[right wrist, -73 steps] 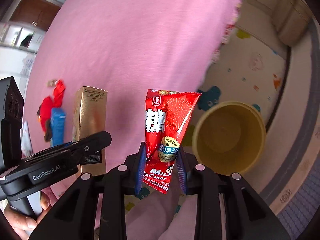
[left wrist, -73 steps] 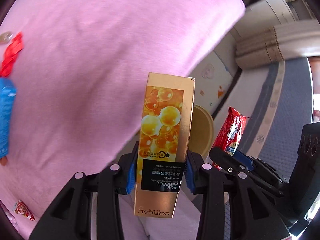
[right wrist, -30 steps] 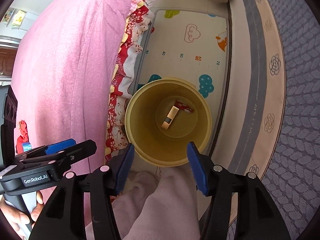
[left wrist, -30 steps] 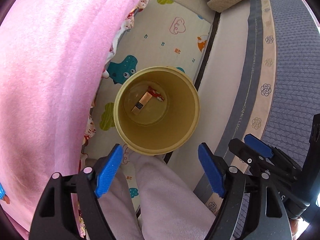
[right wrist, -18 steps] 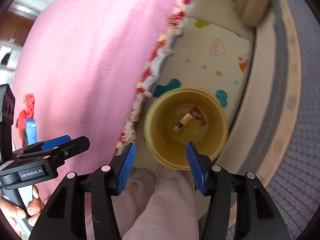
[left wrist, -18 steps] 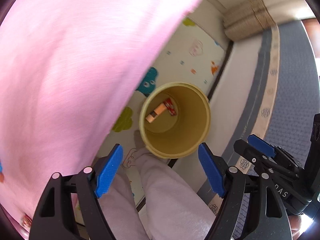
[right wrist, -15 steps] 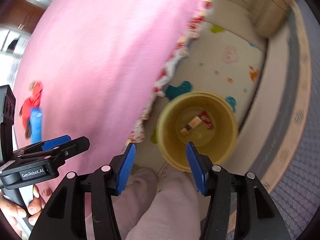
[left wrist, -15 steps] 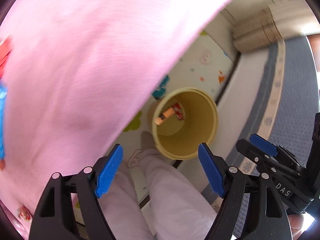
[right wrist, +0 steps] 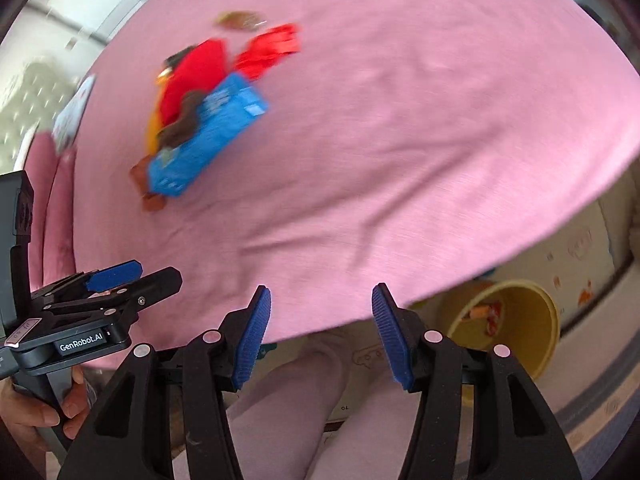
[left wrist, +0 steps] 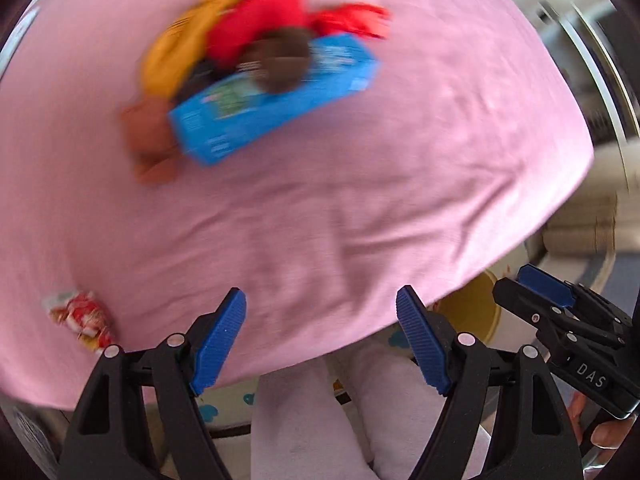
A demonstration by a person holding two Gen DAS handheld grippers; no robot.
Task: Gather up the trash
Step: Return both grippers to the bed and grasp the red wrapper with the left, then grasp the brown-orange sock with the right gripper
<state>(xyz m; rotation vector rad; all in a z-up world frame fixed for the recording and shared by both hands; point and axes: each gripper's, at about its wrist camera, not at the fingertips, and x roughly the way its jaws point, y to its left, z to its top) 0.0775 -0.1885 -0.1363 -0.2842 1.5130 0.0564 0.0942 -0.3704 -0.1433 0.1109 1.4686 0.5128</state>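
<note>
Trash is partly collected: in my right wrist view the yellow bin (right wrist: 548, 320) on the floor off the bed's near right corner already holds a couple of pieces, one reddish and one pale orange, too blurred to name. More is left on the pink bed (left wrist: 400, 160): a blue box (left wrist: 276, 100) toward the far left lies heaped with a red wrapper (left wrist: 256, 24), something yellow and some brown bits, and a small red-and-white packet (left wrist: 80, 320) lies near the bed's near left edge. My left tool (left wrist: 320, 344) gapes wide and empty, and so does my right tool (right wrist: 320, 336). Compared with a couple of seconds ago, the gold carton in the left and the red candy bag in the right are gone from the jaws, and both cameras have swung up from the bin to face the bed. I judge the blue box heap comes next.
</note>
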